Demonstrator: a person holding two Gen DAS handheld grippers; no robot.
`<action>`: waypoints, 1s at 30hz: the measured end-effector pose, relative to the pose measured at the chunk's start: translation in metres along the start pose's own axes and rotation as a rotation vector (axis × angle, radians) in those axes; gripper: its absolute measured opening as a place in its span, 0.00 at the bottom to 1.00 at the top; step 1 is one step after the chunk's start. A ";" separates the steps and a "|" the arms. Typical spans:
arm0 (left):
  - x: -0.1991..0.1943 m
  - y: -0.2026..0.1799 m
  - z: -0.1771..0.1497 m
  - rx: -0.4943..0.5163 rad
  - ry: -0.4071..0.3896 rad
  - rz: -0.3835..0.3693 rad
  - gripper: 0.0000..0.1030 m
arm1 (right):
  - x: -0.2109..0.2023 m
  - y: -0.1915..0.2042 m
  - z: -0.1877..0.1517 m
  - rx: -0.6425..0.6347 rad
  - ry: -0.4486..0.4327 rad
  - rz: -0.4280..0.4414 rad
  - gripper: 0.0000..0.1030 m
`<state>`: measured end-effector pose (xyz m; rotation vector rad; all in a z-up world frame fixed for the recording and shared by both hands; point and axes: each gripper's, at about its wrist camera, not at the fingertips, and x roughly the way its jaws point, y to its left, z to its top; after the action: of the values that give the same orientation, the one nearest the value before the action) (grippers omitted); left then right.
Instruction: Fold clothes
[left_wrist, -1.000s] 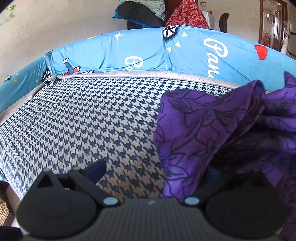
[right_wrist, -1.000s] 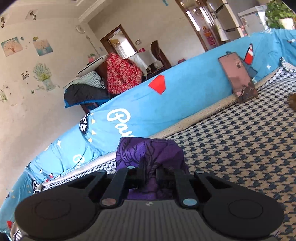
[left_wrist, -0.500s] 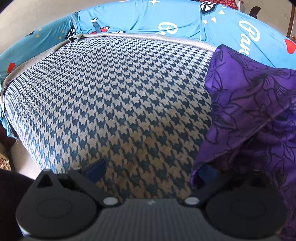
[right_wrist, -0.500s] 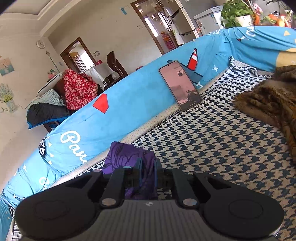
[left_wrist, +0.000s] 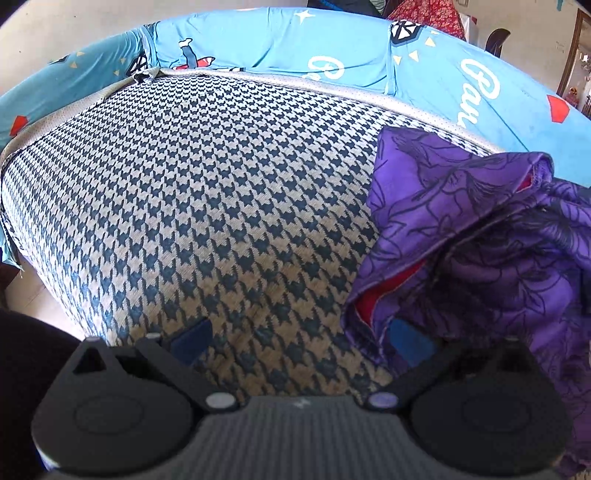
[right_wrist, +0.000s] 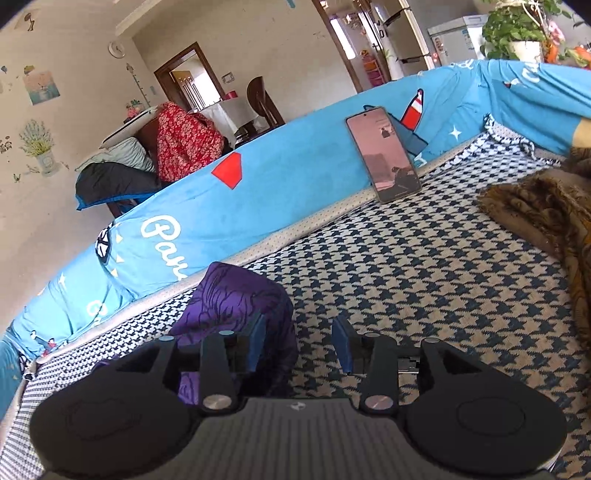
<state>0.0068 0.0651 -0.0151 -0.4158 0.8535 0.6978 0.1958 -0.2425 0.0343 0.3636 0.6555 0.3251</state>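
Right gripper (right_wrist: 301, 345) just opened — purple garment (right_wrist: 240, 299) between.

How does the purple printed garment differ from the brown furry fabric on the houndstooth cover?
The purple printed garment is smooth, with dark line drawings; the brown furry fabric is shaggy and mottled. The purple garment lies bunched by the right gripper, whose fingers have just been opening; the brown fabric lies far from it. Both rest on the houndstooth cover.

one purple garment (right_wrist: 240, 299), one phone (right_wrist: 384, 158), one brown blanket (right_wrist: 546, 210)
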 end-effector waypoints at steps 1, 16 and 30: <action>-0.002 -0.001 0.001 -0.005 -0.001 -0.008 1.00 | -0.001 -0.002 -0.001 0.017 0.005 0.011 0.48; 0.010 -0.045 0.010 0.126 -0.023 -0.072 1.00 | -0.014 0.002 -0.014 0.061 0.058 0.232 0.80; 0.044 -0.047 -0.004 0.140 0.074 -0.049 1.00 | 0.043 0.058 -0.063 -0.187 0.222 0.136 0.12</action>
<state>0.0585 0.0470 -0.0499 -0.3371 0.9535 0.5762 0.1771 -0.1594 -0.0103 0.1944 0.8129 0.5582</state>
